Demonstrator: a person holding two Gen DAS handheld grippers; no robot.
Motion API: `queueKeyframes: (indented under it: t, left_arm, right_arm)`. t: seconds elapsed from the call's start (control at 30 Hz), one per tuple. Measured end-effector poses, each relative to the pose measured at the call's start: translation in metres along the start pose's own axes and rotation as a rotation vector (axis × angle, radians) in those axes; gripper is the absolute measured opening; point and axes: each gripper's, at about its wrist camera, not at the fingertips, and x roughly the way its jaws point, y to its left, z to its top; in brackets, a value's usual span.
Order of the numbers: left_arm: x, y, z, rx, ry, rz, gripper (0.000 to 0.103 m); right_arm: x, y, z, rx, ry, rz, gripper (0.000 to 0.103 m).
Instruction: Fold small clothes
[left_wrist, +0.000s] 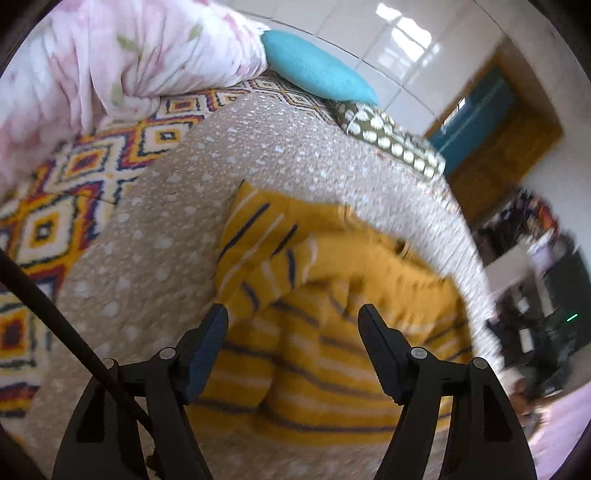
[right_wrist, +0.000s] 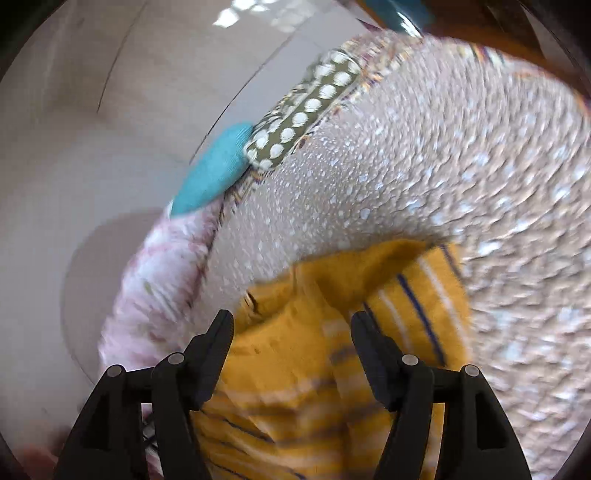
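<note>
Patterned rug (left_wrist: 74, 192) in left view only

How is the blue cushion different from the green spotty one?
The blue cushion is plain turquoise; the spotted cushion is olive green with white dots. The blue cushion looks rounded and puffy, the spotted cushion long and boxy. Both sit side by side at the bed's far edge.
</note>
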Motion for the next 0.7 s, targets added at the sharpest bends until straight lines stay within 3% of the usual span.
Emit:
queueKeyframes:
  t: [0.03,0.13,0.27,0.33,0.37,0.43,0.5,0.53,0.63,0.7]
  left_arm:
    - [0.000,-0.002,-0.007,0.026,0.000,0.023,0.072]
    - [0.002,-0.008,-0.034,0.100,0.015,0.073,0.072]
    - [0.014,-0.009,-0.060,0.162,0.030,0.138,0.072]
    - [0.018,-0.004,-0.070,0.177,0.023,0.177,0.072]
    - [0.019,-0.002,-0.072,0.181,0.022,0.182,0.072]
    - [0.023,0.003,-0.079,0.193,0.011,0.197,0.075]
    - [0.027,0.009,-0.084,0.185,0.004,0.208,0.084]
    - [0.032,0.015,-0.086,0.167,0.013,0.201,0.085]
    - [0.036,0.023,-0.094,0.148,-0.027,0.171,0.089]
    - [0.036,0.020,-0.098,0.169,-0.045,0.181,0.092]
  right_arm:
    - [-0.009,0.005,-0.011,-0.055,0.003,-0.028,0.068]
    - [-0.023,0.015,-0.048,-0.188,0.043,-0.038,0.045]
    - [-0.028,0.008,-0.097,-0.291,0.111,-0.045,0.042]
    - [-0.022,-0.010,-0.109,-0.297,0.114,-0.153,0.040]
    - [-0.019,-0.022,-0.111,-0.305,0.103,-0.251,0.033]
    - [-0.019,-0.041,-0.112,-0.321,0.083,-0.332,0.022]
    - [-0.025,-0.048,-0.108,-0.313,0.060,-0.418,0.045]
    - [-0.033,-0.049,-0.105,-0.295,0.036,-0.440,0.051]
    - [-0.059,-0.042,-0.095,-0.249,-0.052,-0.392,0.050]
    - [-0.068,-0.027,-0.091,-0.259,-0.091,-0.333,0.042]
